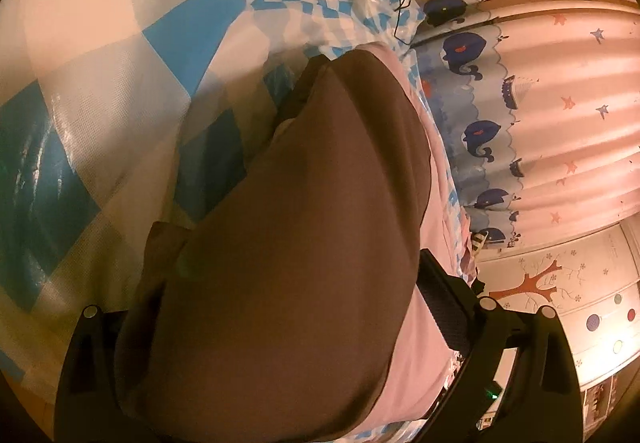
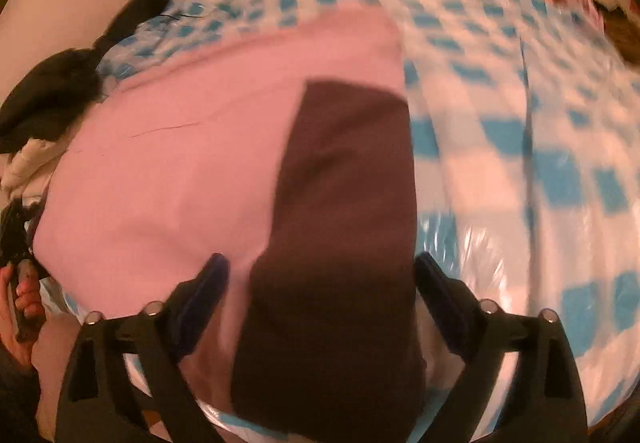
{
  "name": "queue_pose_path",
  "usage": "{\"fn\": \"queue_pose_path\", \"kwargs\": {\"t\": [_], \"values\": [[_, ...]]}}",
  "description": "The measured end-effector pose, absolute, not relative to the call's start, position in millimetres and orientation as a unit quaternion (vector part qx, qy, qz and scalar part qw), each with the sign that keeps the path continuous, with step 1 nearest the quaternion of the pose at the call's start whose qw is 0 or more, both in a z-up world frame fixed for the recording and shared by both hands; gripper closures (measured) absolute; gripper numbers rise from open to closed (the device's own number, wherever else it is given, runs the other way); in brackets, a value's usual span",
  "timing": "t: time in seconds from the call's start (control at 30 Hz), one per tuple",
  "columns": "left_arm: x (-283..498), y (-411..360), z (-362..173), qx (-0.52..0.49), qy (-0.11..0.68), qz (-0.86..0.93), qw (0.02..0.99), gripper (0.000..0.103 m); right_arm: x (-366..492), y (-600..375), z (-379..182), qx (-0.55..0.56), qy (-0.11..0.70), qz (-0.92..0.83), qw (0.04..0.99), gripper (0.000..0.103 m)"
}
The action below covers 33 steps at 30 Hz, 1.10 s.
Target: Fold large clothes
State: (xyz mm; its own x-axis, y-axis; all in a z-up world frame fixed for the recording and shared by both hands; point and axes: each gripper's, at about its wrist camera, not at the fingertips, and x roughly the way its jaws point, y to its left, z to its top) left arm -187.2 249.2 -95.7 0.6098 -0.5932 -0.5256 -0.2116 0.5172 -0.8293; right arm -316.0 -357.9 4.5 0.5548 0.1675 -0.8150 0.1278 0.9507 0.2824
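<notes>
A large pink garment (image 2: 168, 171) lies spread on a bed with a blue and white checked cover (image 2: 500, 147). Its dark brown sleeve (image 2: 348, 203) lies folded over the pink body. My right gripper (image 2: 320, 283) is open, its fingers standing either side of the brown sleeve's near end. In the left wrist view the brown sleeve (image 1: 288, 243) fills the middle and hides most of my left gripper (image 1: 280, 283); its right finger (image 1: 444, 307) shows beside the pink cloth (image 1: 424, 323). I cannot tell whether the left jaws grip the cloth.
Dark clothes (image 2: 52, 91) and a white item (image 2: 28, 163) lie piled at the bed's left end. A whale-print curtain (image 1: 540, 115) hangs beyond the bed. A black cable (image 1: 404, 3) lies on the cover. A hand (image 2: 20, 307) holds the other gripper's handle.
</notes>
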Motion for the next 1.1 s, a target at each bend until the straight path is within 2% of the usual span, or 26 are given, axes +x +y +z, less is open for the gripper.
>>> {"fn": "queue_pose_path", "kwargs": {"t": [0.03,0.07,0.23,0.3,0.4,0.5,0.57,0.63,0.7,0.77,0.97,1.1], "values": [[-187.5,248.2,-95.6,-0.473,0.421,-0.126,0.763,0.013,-320.9,-370.5,0.7,0.205,0.468,0.013,0.860,0.011],[-188.9,247.7,-95.4,-0.471,0.418,-0.125,0.766,0.013,-326.5,-373.1,3.7,0.205,0.458,-0.001,0.865,0.011],[-191.0,237.8,-87.1,-0.444,0.412,-0.100,0.790,0.012,-347.7,-344.9,78.7,0.119,0.334,-0.056,0.933,0.010],[-191.1,233.5,-81.1,-0.430,0.411,-0.084,0.799,0.012,-330.0,-326.0,102.2,0.098,0.309,-0.040,0.945,0.008],[-191.2,232.3,-76.8,-0.431,0.413,-0.064,0.800,0.012,-281.8,-277.7,120.4,0.063,0.319,0.021,0.945,0.008],[-191.8,231.2,-76.0,-0.427,0.410,-0.049,0.804,0.012,-224.2,-218.4,112.7,0.022,0.350,0.076,0.933,0.007],[-193.6,230.2,-76.1,-0.421,0.406,-0.045,0.810,0.012,-187.0,-196.4,82.2,0.015,0.403,0.081,0.911,0.007],[-193.8,229.8,-76.2,-0.416,0.403,-0.045,0.814,0.010,-157.8,-181.4,23.2,-0.013,0.472,0.067,0.879,0.005],[-193.0,225.8,-72.2,-0.400,0.398,-0.058,0.823,0.009,-154.6,-183.0,-0.7,-0.006,0.483,0.074,0.873,0.005],[-193.1,222.1,-70.2,-0.383,0.401,-0.048,0.831,0.009,-157.3,-184.6,7.2,-0.002,0.487,0.068,0.871,0.006],[-193.8,227.0,-73.1,-0.398,0.396,-0.049,0.826,0.009,-138.2,-179.4,61.5,0.009,0.423,0.048,0.905,0.006],[-194.7,226.6,-73.4,-0.399,0.395,-0.050,0.826,0.009,-86.8,-171.3,49.1,-0.008,0.448,0.008,0.894,0.006]]}}
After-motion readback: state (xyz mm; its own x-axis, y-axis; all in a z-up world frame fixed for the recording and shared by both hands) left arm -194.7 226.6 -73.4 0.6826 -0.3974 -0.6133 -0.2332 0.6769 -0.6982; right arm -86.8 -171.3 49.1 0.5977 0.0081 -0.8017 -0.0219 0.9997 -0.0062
